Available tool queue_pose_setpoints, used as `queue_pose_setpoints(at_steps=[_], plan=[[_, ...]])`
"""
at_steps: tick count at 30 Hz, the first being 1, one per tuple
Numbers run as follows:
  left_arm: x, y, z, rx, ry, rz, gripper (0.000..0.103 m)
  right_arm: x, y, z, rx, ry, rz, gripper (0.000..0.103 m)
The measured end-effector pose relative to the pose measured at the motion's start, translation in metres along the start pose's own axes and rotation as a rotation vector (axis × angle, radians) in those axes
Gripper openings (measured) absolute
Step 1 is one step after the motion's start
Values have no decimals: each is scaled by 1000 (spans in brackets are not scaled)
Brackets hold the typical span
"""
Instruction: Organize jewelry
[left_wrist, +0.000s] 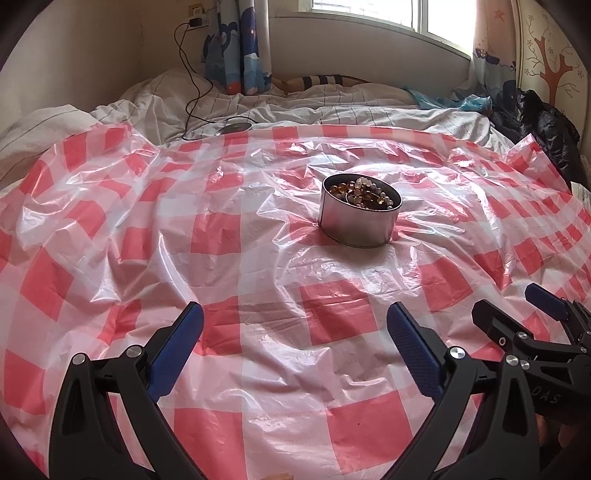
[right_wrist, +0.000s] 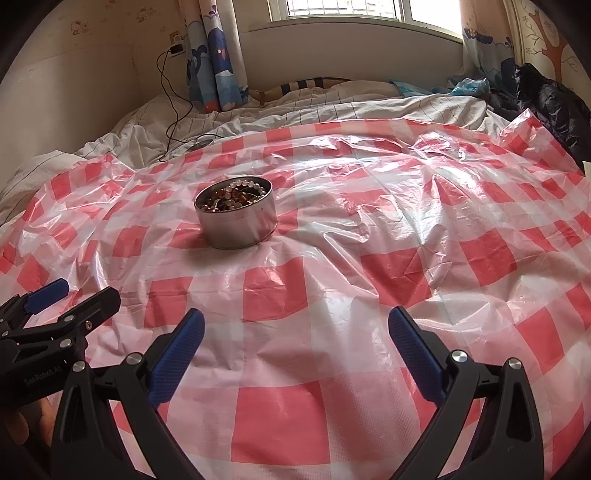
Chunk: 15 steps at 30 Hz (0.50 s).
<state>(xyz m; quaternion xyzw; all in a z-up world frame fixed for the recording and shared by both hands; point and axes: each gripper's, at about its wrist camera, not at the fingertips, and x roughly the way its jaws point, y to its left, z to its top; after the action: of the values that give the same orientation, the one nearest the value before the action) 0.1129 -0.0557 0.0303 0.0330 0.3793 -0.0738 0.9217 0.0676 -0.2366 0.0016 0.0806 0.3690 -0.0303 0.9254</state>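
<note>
A round metal tin (left_wrist: 360, 225) (right_wrist: 238, 225) stands on the red-and-white checked plastic sheet (left_wrist: 258, 369) (right_wrist: 332, 387). Beaded bracelets (left_wrist: 364, 192) (right_wrist: 232, 197), amber and pale, fill it. My left gripper (left_wrist: 295, 325) hovers open over the sheet, well short of the tin, nothing between its fingers. My right gripper (right_wrist: 295, 328) is open too, empty, with the tin ahead and to its left. Each gripper shows in the other's view: the right gripper (left_wrist: 517, 306) at the lower right edge, the left gripper (right_wrist: 77, 295) at the lower left edge.
The sheet covers a bed with rumpled white bedding (left_wrist: 351, 107). A black cable (left_wrist: 192, 85) runs from a wall socket to a round device (left_wrist: 236, 127). Curtains (left_wrist: 240, 48), a window, and a dark jacket (left_wrist: 550, 125) at the right border the bed.
</note>
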Motion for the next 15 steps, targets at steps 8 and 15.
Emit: queue_pose_setpoints(at_steps=[8,15], plan=[[-1,3,1,-11,-6,0,95,2,-3,-1,7,2,-1,95],[-1,3,1,-9,-8,4,95,2,-3,-1,6,2,-1,95]])
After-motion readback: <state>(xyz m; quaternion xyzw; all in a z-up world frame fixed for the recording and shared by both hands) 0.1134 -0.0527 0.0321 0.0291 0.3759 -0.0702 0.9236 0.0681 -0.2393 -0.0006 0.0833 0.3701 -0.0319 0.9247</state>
